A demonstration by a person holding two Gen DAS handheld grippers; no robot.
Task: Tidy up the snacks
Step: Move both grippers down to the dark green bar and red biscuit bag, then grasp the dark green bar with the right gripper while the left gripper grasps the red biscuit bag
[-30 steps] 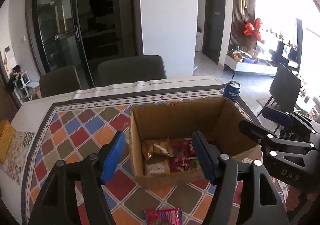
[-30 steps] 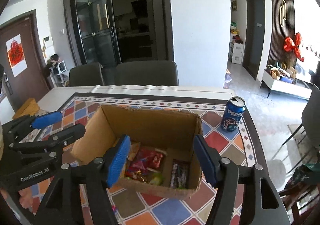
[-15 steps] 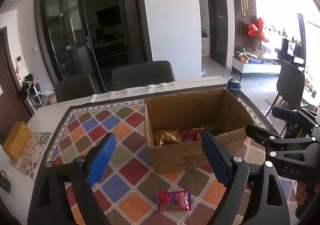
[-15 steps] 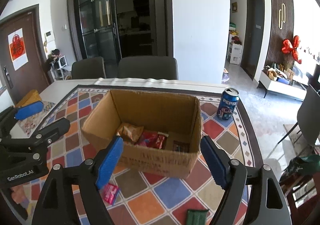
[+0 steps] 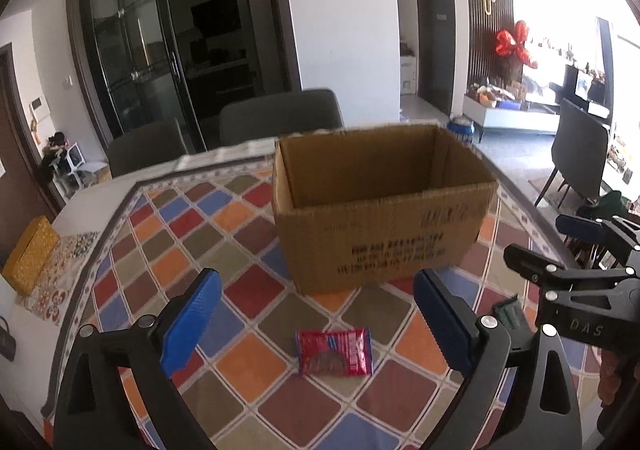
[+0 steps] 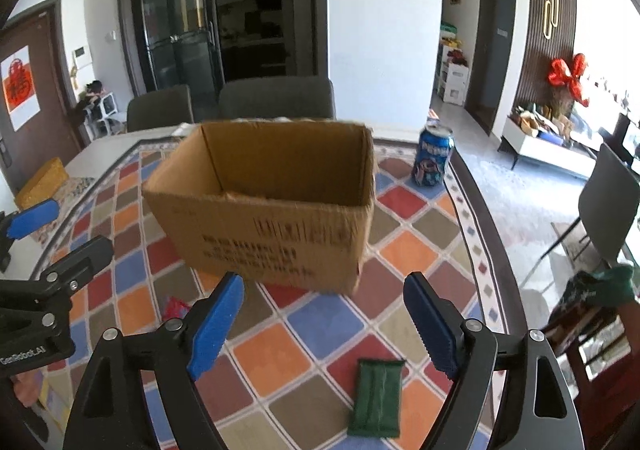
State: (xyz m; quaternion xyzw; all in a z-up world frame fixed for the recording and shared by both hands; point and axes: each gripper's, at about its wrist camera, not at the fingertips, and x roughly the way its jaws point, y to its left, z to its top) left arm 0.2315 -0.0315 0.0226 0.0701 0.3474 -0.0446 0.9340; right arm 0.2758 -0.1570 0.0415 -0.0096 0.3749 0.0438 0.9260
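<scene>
An open cardboard box (image 5: 380,218) stands on the colourful checked tablecloth; it also shows in the right wrist view (image 6: 272,206). Its contents are hidden from this low angle. A red snack packet (image 5: 334,352) lies flat on the cloth between and just beyond the fingers of my left gripper (image 5: 316,326), which is open and empty. A green snack packet (image 6: 376,398) lies flat just in front of my right gripper (image 6: 324,324), also open and empty. The red packet's corner (image 6: 176,308) shows in the right wrist view. Each gripper shows at the edge of the other's view.
A blue Pepsi can (image 6: 434,158) stands behind the box at the right. A yellow box (image 5: 30,256) lies on a patterned mat at the table's left edge. Dark chairs (image 5: 280,118) stand behind the table. The table's right edge (image 6: 492,234) is close.
Both grippers have pulled back and dropped lower, away from the box. The box interior has gone out of sight, and the red and green packets have come into view.
</scene>
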